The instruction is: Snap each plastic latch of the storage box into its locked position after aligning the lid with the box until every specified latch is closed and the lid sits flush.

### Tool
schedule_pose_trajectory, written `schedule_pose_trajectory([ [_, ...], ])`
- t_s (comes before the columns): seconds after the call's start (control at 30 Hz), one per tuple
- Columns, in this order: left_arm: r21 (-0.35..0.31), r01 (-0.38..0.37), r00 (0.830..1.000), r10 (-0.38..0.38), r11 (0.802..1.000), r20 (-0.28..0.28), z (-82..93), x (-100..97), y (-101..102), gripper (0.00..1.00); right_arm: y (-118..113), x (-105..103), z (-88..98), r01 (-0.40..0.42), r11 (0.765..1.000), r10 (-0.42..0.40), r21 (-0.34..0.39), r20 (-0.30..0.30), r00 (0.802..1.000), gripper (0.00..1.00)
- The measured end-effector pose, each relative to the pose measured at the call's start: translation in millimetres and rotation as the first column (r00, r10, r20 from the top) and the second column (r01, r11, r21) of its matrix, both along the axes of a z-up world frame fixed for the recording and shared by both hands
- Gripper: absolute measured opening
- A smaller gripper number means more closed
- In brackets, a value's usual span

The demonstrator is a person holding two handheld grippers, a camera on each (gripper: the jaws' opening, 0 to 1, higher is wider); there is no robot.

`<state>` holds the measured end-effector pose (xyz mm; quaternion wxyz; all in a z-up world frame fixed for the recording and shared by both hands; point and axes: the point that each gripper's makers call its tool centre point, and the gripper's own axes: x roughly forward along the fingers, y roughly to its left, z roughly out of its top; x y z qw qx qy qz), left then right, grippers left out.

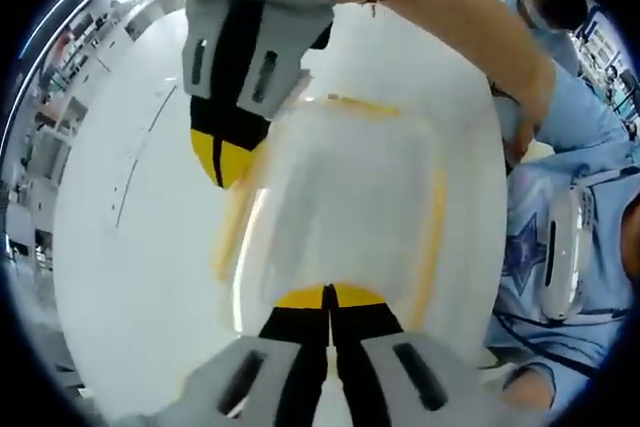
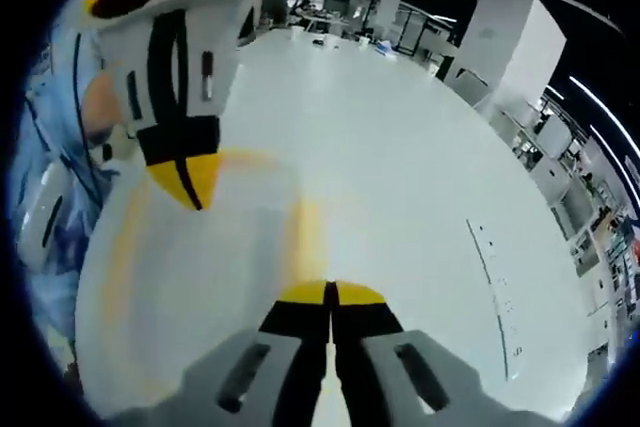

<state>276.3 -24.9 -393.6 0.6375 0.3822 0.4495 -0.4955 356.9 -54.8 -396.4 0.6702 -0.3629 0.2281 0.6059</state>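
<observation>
The storage box (image 1: 340, 197) is translucent white with its lid on, and it lies on the white table (image 1: 130, 247). Blurred yellow latches show on its sides: one at the left (image 1: 232, 232), one at the right (image 1: 435, 237) and one at the far edge (image 1: 365, 105). My left gripper (image 1: 328, 289) is shut, with its yellow tips at the near edge of the lid. My right gripper (image 1: 220, 165) reaches in from the top, shut, with its tips at the box's left side. In the right gripper view my right gripper (image 2: 330, 285) is shut beside a yellow latch (image 2: 308, 227), and the left gripper (image 2: 190, 187) points down at the lid (image 2: 200, 277).
A person in a light blue shirt (image 1: 560, 207) stands close on the right, a bare forearm (image 1: 470, 27) with a red wrist cord reaching over the box. The white table (image 2: 400, 147) stretches far beyond. White cabinets (image 2: 500, 37) and shelves stand in the background.
</observation>
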Motion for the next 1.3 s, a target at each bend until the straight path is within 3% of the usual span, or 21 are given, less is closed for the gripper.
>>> schedule_pose_trajectory([
  [0.2,0.020,0.002,1.000,-0.002,1.000,0.030,-0.2,0.6,0,0.00,6,4,-6.3,-0.126,0.992,0.126,0.017,0.000,0.992,0.00],
  [0.57,-0.026,-0.007,1.000,0.007,1.000,0.016,-0.8,2.2,3,0.00,7,11,-17.8,-0.220,0.975,0.224,0.042,-0.134,0.965,0.00],
  [0.8,-0.057,0.005,1.000,-0.004,0.998,0.013,-0.1,1.1,3,0.00,6,9,-18.2,-0.230,0.968,0.246,0.098,-0.212,0.946,0.00],
  [0.83,-0.079,0.069,0.996,-0.065,0.994,0.055,1.3,-0.6,1,0.00,6,8,-18.1,-0.231,0.968,0.248,0.101,-0.217,0.944,0.00],
  [1.0,-0.106,0.091,0.993,-0.082,0.990,0.089,2.8,-2.8,0,0.00,7,8,-19.1,-0.229,0.967,0.249,0.109,-0.238,0.939,0.00],
  [1.03,-0.168,0.100,0.991,-0.083,0.981,0.107,4.8,-3.4,1,0.00,9,5,-21.0,-0.226,0.968,0.247,0.113,-0.243,0.938,0.00],
  [1.17,-0.213,0.114,0.989,-0.092,0.970,0.113,6.3,-4.0,0,0.00,13,3,-26.0,-0.214,0.971,0.236,0.110,-0.251,0.939,0.00],
  [1.3,-0.285,0.149,0.984,-0.114,0.947,0.137,8.5,-4.6,-2,0.00,16,3,-27.5,-0.159,0.978,0.189,0.131,-0.259,0.947,0.00],
])
